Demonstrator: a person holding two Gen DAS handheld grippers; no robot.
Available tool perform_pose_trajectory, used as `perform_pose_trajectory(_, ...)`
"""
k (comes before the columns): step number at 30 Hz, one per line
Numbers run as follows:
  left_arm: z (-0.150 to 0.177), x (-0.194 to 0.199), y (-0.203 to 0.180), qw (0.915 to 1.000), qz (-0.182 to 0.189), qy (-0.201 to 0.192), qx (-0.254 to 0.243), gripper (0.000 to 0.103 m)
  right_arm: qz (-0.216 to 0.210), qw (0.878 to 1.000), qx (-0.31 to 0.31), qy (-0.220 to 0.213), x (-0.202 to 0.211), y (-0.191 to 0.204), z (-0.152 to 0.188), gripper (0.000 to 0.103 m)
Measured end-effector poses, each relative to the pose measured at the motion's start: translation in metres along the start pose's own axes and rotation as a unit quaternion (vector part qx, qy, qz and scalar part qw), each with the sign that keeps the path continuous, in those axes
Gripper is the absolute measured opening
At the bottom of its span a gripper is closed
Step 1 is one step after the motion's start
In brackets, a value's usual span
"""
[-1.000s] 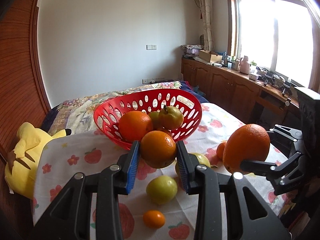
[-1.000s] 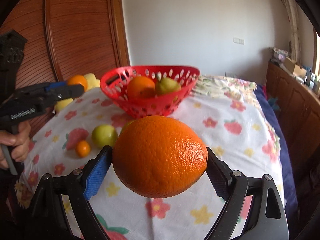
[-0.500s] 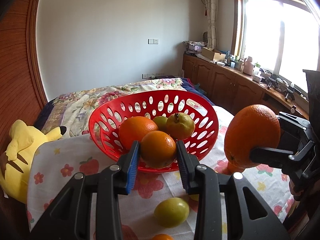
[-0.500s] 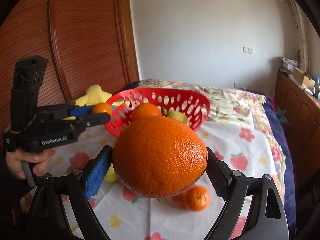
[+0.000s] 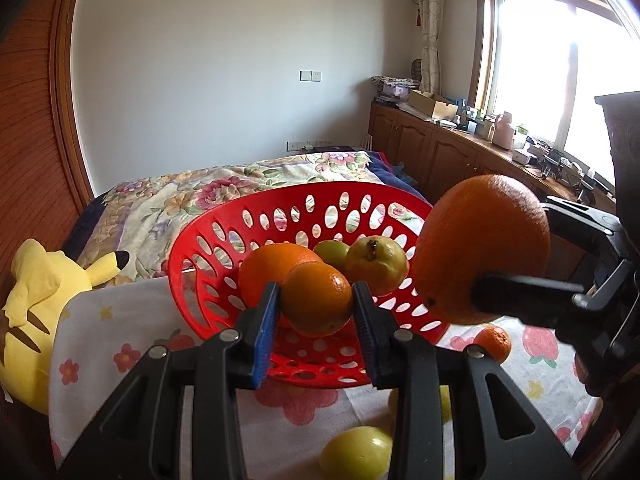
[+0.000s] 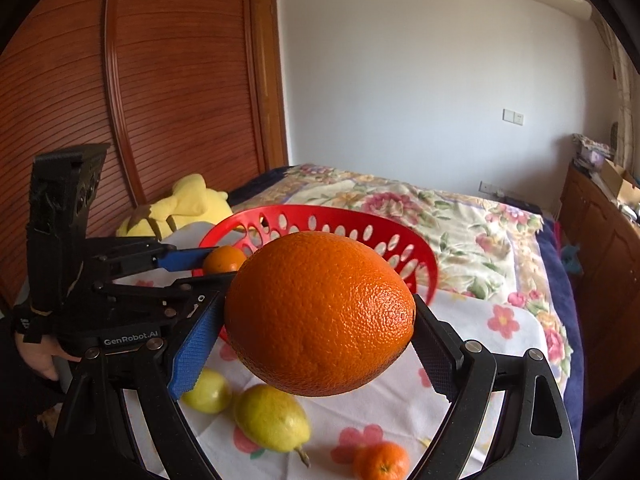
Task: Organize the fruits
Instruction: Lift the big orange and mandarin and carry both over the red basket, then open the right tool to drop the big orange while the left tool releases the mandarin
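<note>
The left gripper [image 5: 316, 306] is clamped on a small orange [image 5: 317, 299], its blue pads pressed to both sides, and holds it just in front of the basket [image 5: 280, 212], at about rim level. The right gripper [image 6: 316, 322] grips a big orange [image 6: 319, 320] across its width, jaws spread wide around it; in the left view that fruit hangs off the basket's right side, above the cloth [image 5: 86, 332].

The basket is red plastic with oval holes and sits on the flowered cloth on the bed [image 5: 224, 184]. Inside it lie one orange [image 5: 264, 264] and two green-yellow fruits, the nearer [image 5: 378, 264] showing its dark stem end and the other [image 5: 330, 250] half hidden behind it. Whether anything lies beneath them cannot be told.

Outside the basket, on its near side, a lemon [image 6: 272, 416] and a second yellow-green fruit [image 6: 208, 392] lie on the cloth just beside each other, and a mandarin [image 6: 382, 460] sits a little off to their right.

By my reading the job is about half done: three fruits are in, two are in the air close to the basket and ready to be set down, and three loose ones still wait on the cloth. A yellow plush toy [image 5: 36, 312] lies left of the basket and is no part of the sorting.
</note>
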State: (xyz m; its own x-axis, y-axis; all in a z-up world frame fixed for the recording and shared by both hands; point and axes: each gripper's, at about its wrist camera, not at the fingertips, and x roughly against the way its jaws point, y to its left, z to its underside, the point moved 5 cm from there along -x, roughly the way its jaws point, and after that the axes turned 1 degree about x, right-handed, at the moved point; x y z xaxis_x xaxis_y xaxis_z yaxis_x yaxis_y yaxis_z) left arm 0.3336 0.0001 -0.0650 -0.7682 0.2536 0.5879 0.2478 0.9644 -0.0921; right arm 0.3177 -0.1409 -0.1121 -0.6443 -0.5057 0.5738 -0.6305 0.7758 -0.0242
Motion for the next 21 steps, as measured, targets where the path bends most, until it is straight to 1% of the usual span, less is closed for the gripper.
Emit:
perform_pose_trajectory(8,-0.004,-0.005,0.019,0.9998,-0.017,-0.002,0.013,0.035,-0.014,1.0,0.007,0.019,-0.033,0.013,0.0,0.091)
perform_pose_trajectory(12,-0.003,-0.009,0.025,0.9996,-0.02,0.0,0.019,0.035,-0.021,0.999,0.015,0.029,-0.045,0.022,0.003,0.091)
perform_pose_trajectory(14,-0.002,-0.01,0.026,0.9995,-0.025,0.002,0.019,0.035,-0.022,0.999,0.018,0.035,-0.051,0.025,0.006,0.091)
perform_pose_trajectory(21,-0.002,-0.014,0.029,0.9995,-0.025,0.004,0.02,0.035,-0.019,0.998,0.014,0.051,-0.063,0.027,0.012,0.091)
